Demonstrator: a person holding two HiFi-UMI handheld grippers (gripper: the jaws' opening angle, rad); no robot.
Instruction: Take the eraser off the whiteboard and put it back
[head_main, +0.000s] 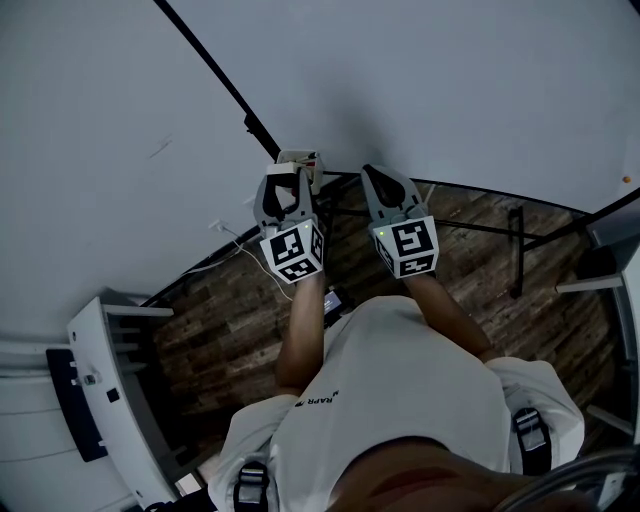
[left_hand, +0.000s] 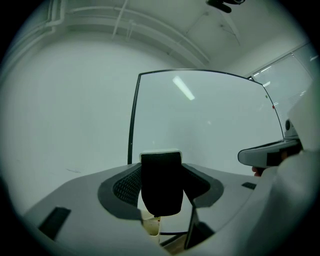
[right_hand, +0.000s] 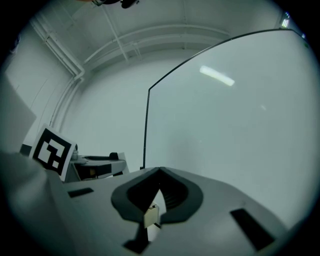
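As it is held, the eraser looks black, white-topped

Left gripper points level, jaws set wide and clamped on the eraser. Right gripper is level just beside it, jaw tips closed together. Both forearms reach forward from the torso.

The whiteboard stands straight ahead of the person, with the wall to its left. The eraser sits between the jaws of the left gripper, near the board's left edge. The right gripper is just beside it on the right, above the floor.
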